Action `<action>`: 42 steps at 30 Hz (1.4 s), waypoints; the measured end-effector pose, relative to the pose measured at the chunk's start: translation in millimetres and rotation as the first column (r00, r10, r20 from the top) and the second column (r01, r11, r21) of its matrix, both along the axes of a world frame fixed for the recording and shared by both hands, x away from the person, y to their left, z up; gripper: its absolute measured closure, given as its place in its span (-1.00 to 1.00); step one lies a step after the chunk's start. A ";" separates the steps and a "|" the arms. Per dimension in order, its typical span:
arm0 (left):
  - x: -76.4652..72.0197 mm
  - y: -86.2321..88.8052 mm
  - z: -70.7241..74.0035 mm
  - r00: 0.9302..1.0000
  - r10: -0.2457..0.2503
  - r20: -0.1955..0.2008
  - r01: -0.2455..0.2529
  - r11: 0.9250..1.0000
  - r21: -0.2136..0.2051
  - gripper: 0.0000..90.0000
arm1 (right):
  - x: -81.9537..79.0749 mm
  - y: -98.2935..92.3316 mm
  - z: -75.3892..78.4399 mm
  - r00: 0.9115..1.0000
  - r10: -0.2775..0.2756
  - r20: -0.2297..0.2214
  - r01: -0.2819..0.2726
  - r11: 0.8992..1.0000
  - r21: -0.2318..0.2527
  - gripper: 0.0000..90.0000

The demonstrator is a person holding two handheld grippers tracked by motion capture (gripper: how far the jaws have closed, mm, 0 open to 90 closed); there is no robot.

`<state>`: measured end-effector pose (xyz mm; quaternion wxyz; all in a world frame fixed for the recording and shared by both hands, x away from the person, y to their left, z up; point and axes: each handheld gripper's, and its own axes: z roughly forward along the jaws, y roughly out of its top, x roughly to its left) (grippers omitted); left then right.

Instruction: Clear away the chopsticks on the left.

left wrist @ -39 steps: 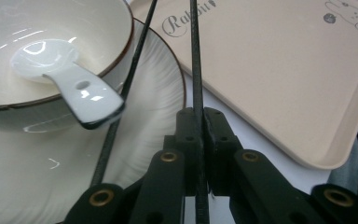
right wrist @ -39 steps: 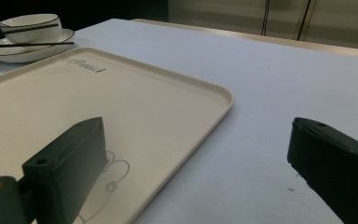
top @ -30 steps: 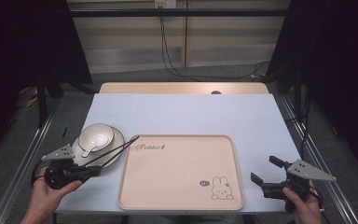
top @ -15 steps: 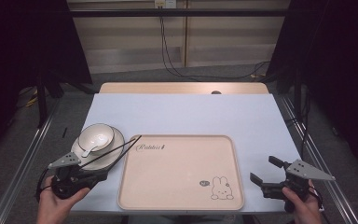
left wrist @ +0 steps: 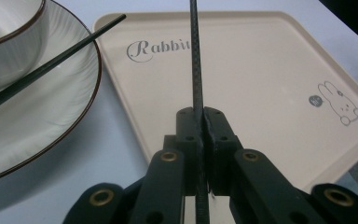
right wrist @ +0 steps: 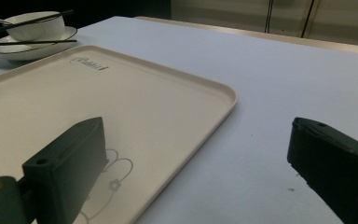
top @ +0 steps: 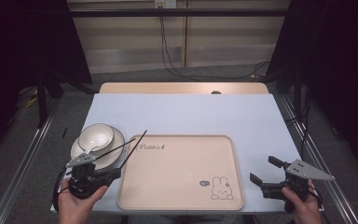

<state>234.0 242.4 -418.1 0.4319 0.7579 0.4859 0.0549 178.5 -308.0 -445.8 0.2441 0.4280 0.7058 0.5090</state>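
Observation:
My left gripper (top: 114, 171) (left wrist: 203, 114) is shut on a thin black chopstick (top: 135, 148) (left wrist: 196, 56), near the table's front left. The stick slants forward and right over the corner of a beige tray (top: 182, 186) (left wrist: 261, 70) printed with "Rabbit" and a bunny. A second chopstick (top: 109, 148) (left wrist: 51, 65) lies across a white plate (top: 116, 156) (left wrist: 51, 121) that carries a white bowl (top: 97, 134) (left wrist: 4, 51). My right gripper (top: 261, 168) (right wrist: 196, 128) is open and empty, low over the table just right of the tray (right wrist: 121, 93).
The light blue tabletop (top: 191, 116) spreads behind the tray, with a wooden strip (top: 182, 87) along its far edge. Metal rails (top: 28, 158) run along both sides of the table. Cables (top: 168, 56) hang beyond the far edge.
My left gripper has moved right toward the tray with one chopstick in it, and that stick now angles away from the one left on the plate. The right gripper has barely moved.

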 end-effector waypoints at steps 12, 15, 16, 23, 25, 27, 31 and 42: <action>15.1 -27.6 -22.4 0.992 0.093 -0.080 -0.091 0.995 0.033 0.91 | 0.9 0.5 -0.5 1.000 0.007 0.006 -0.007 1.000 -0.007 -0.90; 18.8 -30.1 -26.5 0.988 0.114 -0.099 -0.110 0.993 0.050 0.91 | 0.7 0.9 -0.7 1.000 0.009 0.001 -0.009 1.000 -0.006 -0.90; 19.0 -30.6 -27.7 0.987 0.119 -0.105 -0.114 0.992 0.053 0.91 | 0.7 0.9 -0.7 1.000 0.009 0.001 -0.009 1.000 -0.006 -0.90; 21.3 -38.7 -35.3 0.980 0.155 -0.125 -0.144 0.985 0.093 0.91 | 0.6 1.0 -0.7 1.000 0.009 0.002 -0.009 1.000 -0.007 -0.90; 21.4 -39.1 -39.5 0.979 0.147 -0.142 -0.131 0.984 0.118 0.91 | 0.5 0.8 -0.7 1.000 0.009 0.000 -0.009 1.000 -0.005 -0.90; 22.4 -39.7 -42.5 0.979 0.143 -0.148 -0.123 0.983 0.133 0.91 | 1.3 0.8 -1.1 1.000 0.009 -0.002 -0.009 1.000 -0.007 -0.90; 23.8 -41.8 -45.4 0.978 0.140 -0.154 -0.118 0.983 0.143 0.91 | 0.9 1.6 -1.1 1.000 0.012 -0.004 -0.012 1.000 -0.007 -0.90; 23.4 -41.5 -46.6 0.976 0.147 -0.161 -0.129 0.985 0.117 0.86 | 1.5 1.6 -1.5 1.000 0.015 -0.007 -0.015 1.000 -0.008 -0.90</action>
